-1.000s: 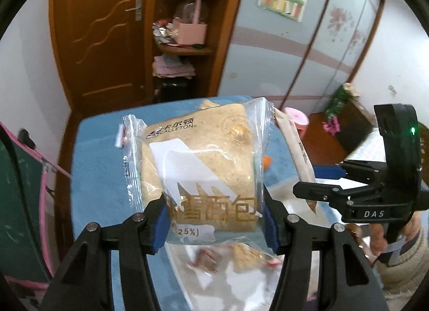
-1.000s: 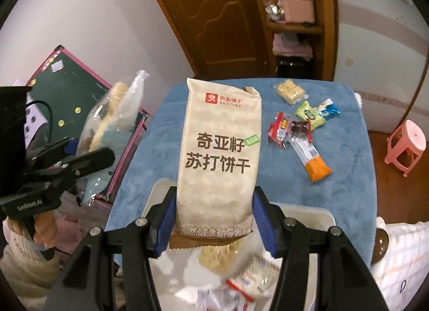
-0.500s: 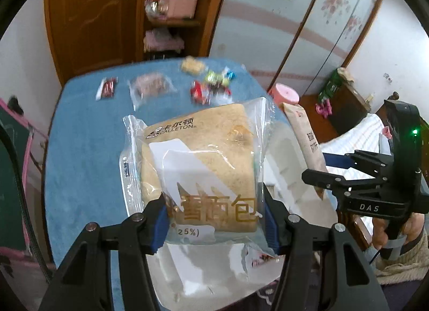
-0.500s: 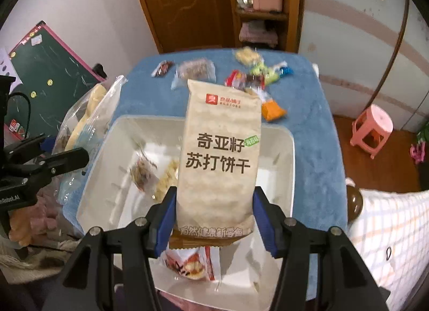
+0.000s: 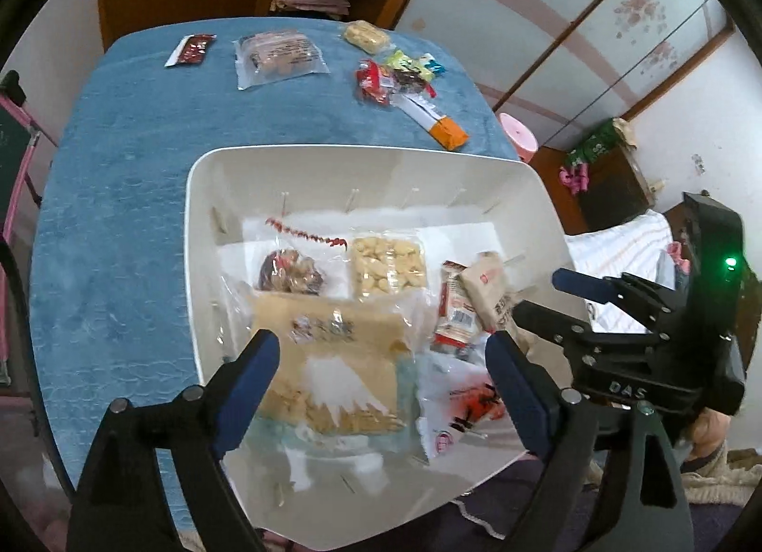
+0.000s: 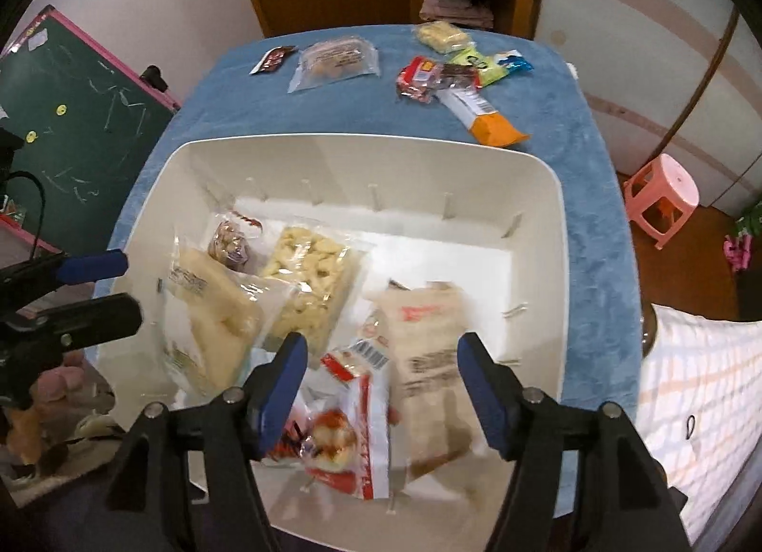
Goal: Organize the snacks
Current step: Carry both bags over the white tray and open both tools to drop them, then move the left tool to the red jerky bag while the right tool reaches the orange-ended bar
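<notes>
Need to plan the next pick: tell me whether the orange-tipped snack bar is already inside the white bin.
No, the orange-tipped snack bar lies on the blue tablecloth beyond the far rim of the white bin.

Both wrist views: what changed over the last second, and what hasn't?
Both grippers came down over the white bin and their jaws have just been opening. The left gripper let go of the bread pack; the right gripper released the cracker bag. Both packs now lie in the bin. The loose snacks on the blue cloth stayed put.
</notes>
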A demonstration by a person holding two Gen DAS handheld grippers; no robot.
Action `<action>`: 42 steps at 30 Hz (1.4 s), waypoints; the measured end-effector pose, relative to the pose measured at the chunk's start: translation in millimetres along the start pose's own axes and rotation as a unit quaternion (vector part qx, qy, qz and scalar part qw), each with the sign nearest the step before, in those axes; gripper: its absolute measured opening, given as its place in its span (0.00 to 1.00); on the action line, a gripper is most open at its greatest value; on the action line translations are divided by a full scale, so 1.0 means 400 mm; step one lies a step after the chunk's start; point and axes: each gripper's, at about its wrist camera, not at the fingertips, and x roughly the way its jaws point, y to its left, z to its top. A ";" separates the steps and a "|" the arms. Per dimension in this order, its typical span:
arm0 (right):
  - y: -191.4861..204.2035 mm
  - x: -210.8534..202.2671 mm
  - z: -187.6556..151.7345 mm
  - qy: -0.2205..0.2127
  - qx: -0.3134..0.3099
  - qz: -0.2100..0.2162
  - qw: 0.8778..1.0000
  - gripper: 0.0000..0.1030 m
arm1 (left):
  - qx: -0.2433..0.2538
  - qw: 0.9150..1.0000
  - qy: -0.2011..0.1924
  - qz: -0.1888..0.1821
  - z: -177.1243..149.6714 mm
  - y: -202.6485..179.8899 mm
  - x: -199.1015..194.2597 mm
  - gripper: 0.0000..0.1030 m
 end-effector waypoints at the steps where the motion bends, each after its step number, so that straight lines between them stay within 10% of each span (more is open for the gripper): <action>1: 0.002 0.001 0.001 -0.001 0.000 0.001 1.000 0.64 | 0.001 1.000 0.000 0.008 0.003 -0.003 0.003 0.85; 42: 0.037 -0.021 -0.005 -0.028 -0.005 0.024 0.999 0.64 | 0.069 0.994 -0.058 0.060 0.022 -0.097 -0.035 0.85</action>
